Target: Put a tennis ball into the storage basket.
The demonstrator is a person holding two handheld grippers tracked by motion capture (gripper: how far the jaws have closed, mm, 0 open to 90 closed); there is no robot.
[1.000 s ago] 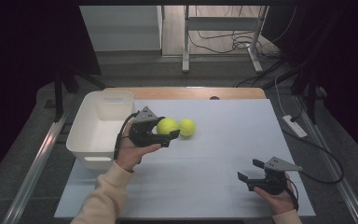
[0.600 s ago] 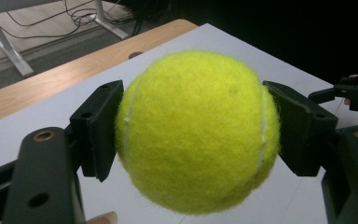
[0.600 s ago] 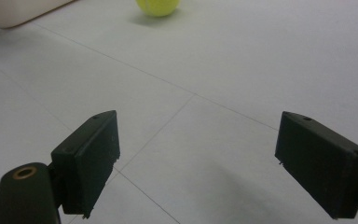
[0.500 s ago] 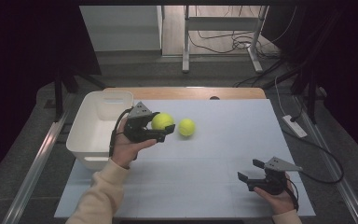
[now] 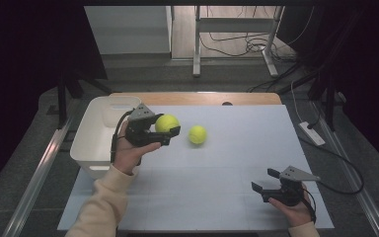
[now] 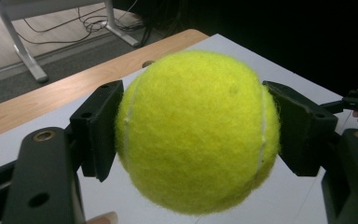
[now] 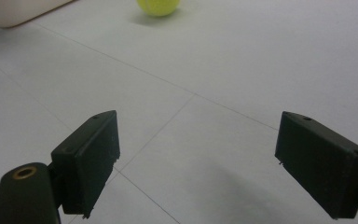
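My left gripper [image 5: 168, 129] is shut on a yellow-green tennis ball [image 5: 166, 123], held in the air beside the white bin [image 5: 90, 143]. In the left gripper view both black pads press the sides of that ball [image 6: 196, 130]. A second tennis ball [image 5: 197, 134] lies on the white table top to the right of the held one, and its lower part shows at the top of the right gripper view [image 7: 158, 7]. My right gripper [image 5: 264, 180] rests low near the table's front right, jaws wide apart with nothing between them [image 7: 198, 161].
The white bin stands at the table's left edge. A wooden strip [image 5: 202, 98] runs along the far edge of the table. Cables and metal table legs [image 5: 237, 44] lie on the floor beyond. A white power strip [image 5: 312, 133] lies off the right side.
My left gripper has carried its ball leftward and up, away from the second ball and closer to the bin. The right gripper has stayed put.
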